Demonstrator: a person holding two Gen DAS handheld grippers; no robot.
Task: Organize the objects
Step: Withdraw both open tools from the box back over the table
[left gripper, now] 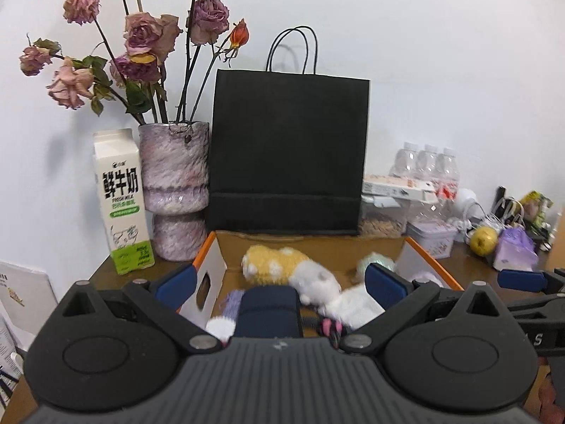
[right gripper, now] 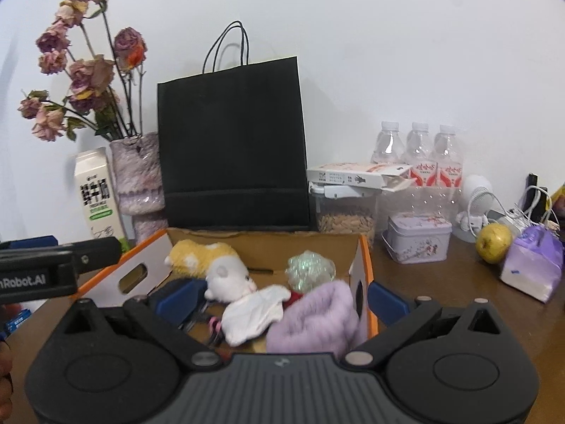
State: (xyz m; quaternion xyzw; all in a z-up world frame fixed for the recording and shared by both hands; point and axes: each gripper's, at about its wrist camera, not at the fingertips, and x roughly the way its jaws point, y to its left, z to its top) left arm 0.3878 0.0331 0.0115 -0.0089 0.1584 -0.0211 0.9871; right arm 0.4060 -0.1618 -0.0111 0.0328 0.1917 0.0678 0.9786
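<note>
An open cardboard box [left gripper: 319, 245] with orange-edged walls stands on the brown table just ahead of both grippers. In it lie a yellow plush with white dots [left gripper: 273, 259], a white plush [right gripper: 229, 277], a glittery green ball [right gripper: 309, 270], a lilac fluffy piece [right gripper: 317, 318] and a dark navy item [left gripper: 270, 312]. My left gripper [left gripper: 279, 282] is open; its left pad is outside the box's left wall and its right pad is over the inside. My right gripper [right gripper: 284, 298] is open wide, straddling the box's right wall [right gripper: 362, 282]. Neither holds anything.
Behind the box stand a black paper bag [left gripper: 287, 152], a vase of dried roses [left gripper: 173, 183] and a milk carton [left gripper: 122, 201]. To the right are water bottles [right gripper: 418, 155], a grain jar [right gripper: 346, 217], a tin [right gripper: 418, 238], a yellow fruit [right gripper: 493, 242] and a purple pack [right gripper: 533, 265].
</note>
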